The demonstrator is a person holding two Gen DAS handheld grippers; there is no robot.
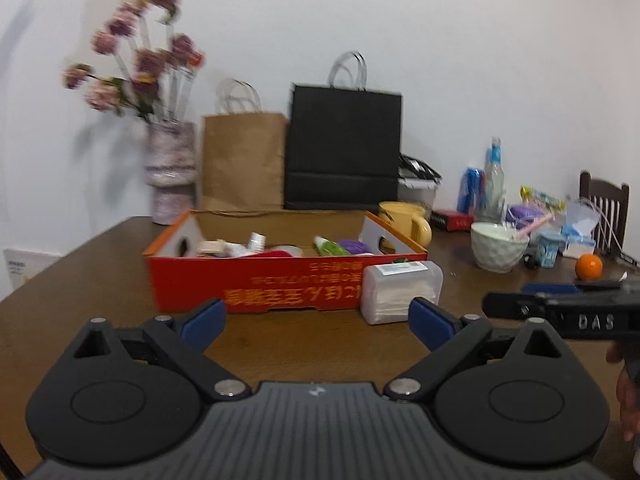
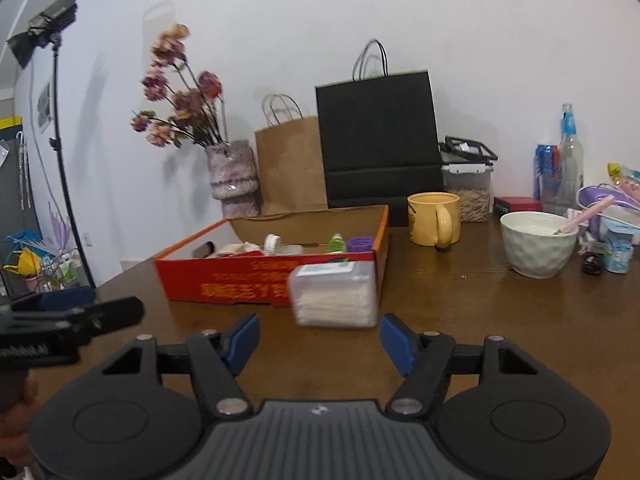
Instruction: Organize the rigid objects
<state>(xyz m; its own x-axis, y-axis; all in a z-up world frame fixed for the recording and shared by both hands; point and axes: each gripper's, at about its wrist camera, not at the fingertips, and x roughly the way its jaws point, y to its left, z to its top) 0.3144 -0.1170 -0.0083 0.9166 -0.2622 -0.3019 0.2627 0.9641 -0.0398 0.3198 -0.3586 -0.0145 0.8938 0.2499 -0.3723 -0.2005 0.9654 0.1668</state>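
A red cardboard box [image 1: 256, 284] [image 2: 224, 280] sits on the brown table with small items inside, among them a green tube [image 1: 330, 247] [image 2: 337, 243] and a purple lid [image 1: 354, 246] [image 2: 360, 245]. A clear plastic case of white sheets [image 1: 400, 292] [image 2: 334, 296] stands against the box's front right corner. My left gripper [image 1: 316, 320] is open and empty, short of the box. My right gripper [image 2: 318, 340] is also open, just short of the clear case, nothing between its blue pads. Each gripper shows at the edge of the other's view.
Behind the box stand a vase of flowers [image 2: 232, 178], a brown paper bag [image 2: 290, 164] and a black paper bag [image 2: 378, 140]. To the right are a yellow mug [image 2: 434, 218], a pale bowl with a pink spoon [image 2: 538, 244], bottles [image 2: 570, 160] and an orange [image 1: 589, 266].
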